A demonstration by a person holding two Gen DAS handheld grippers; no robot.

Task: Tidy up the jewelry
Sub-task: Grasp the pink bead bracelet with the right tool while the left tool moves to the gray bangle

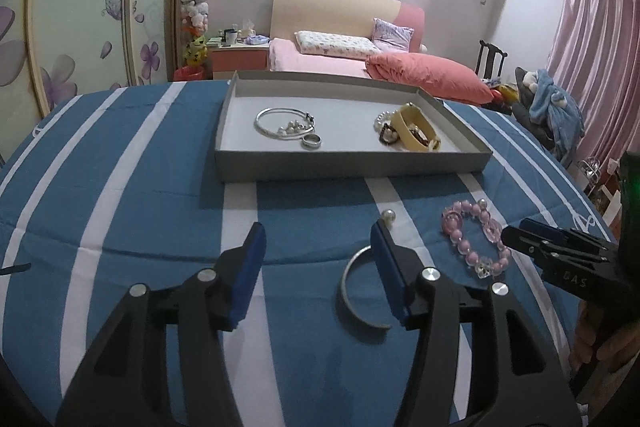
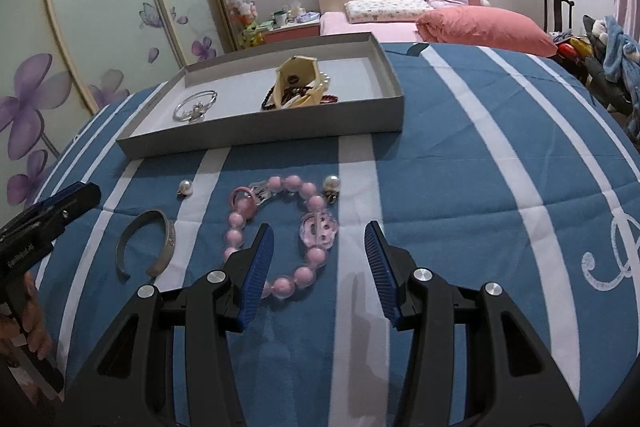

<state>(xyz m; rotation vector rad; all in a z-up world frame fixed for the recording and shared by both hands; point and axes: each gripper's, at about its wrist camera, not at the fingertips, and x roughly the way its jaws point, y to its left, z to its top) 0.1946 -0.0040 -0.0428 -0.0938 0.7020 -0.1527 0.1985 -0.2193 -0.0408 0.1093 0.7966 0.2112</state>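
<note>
- Your left tongs are spread wide apart, nothing between the blue pads, hovering low over the blue cloth with white stripes that covers the surface.
- The open silver cuff bangle lies flat on the cloth, just beside the right pad of your left tongs and partly hidden behind it; same bangle in the right view.
- Your right tongs are also apart and empty, hovering over the pink bead bracelet with clear charms, which lies flat on the cloth; its near beads sit behind the left pad.
- Two loose white pearl earrings: one between bangle and tray, the other touching the far edge of the bracelet.
- The shallow grey cardboard tray sits farther back on the cloth, apart from the loose pieces.
- Inside the tray, left part: thin silver charm bangle with a silver ring touching it.
- Inside the tray, right part: wide cream bangle lying tilted on a heap of white pearl and dark bead strands; the strands overlap too much to tell them apart.
- Your right tongs also show at the right edge of the left view; from there I cannot tell their gap.
</note>
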